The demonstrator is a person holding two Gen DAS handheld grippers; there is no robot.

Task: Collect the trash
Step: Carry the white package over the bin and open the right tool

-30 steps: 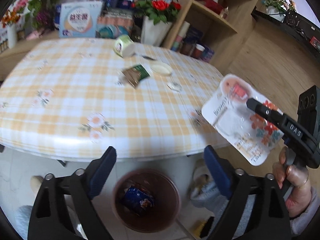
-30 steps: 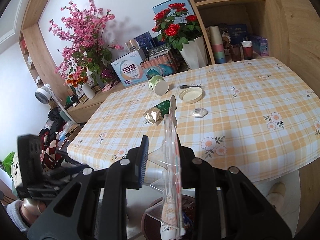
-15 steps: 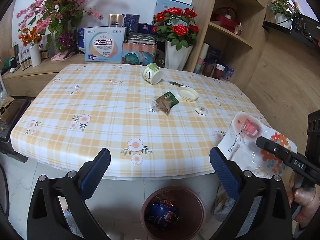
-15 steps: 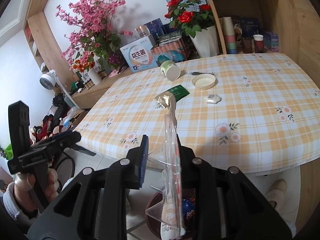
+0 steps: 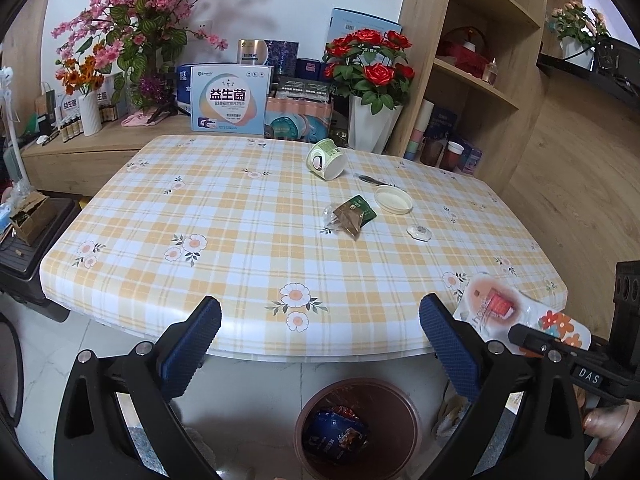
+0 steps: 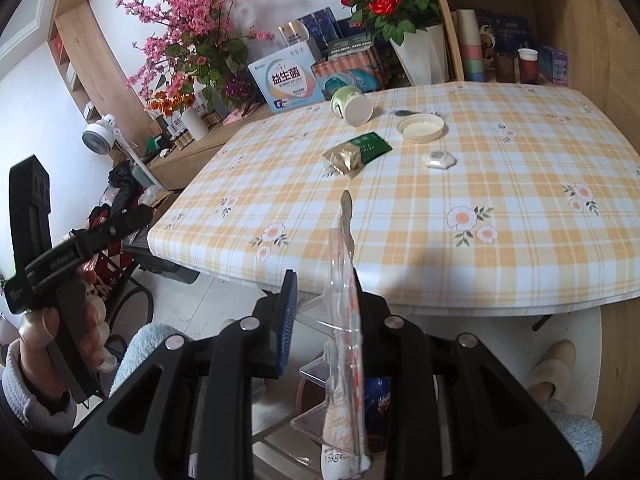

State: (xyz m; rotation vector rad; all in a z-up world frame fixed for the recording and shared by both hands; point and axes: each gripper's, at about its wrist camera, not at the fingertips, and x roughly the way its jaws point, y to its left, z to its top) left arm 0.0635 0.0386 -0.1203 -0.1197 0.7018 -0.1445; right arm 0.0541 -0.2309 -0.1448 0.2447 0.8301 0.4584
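My right gripper (image 6: 326,312) is shut on a clear plastic blister pack (image 6: 344,320) with a flowered card, held edge-on off the table's near edge; it also shows in the left wrist view (image 5: 520,312). My left gripper (image 5: 320,344) is open and empty, in front of the table above a brown trash bin (image 5: 360,428) that holds a blue wrapper. On the checked table (image 5: 240,240) lie a green-gold sachet (image 5: 354,214), a tipped paper cup (image 5: 326,159), a round lid (image 5: 393,199) and a small white wrapper (image 5: 419,233).
Flower vases (image 5: 372,128), boxes (image 5: 228,100) and a wooden shelf unit (image 5: 472,60) stand behind the table. A low cabinet (image 5: 80,148) with bottles is at the left. A fan (image 6: 98,140) and clutter sit on the floor at left.
My left gripper has pulled back and tilted up, so the table looks farther and the bin sits lower. The right gripper with the blister pack has drawn back from the table edge.
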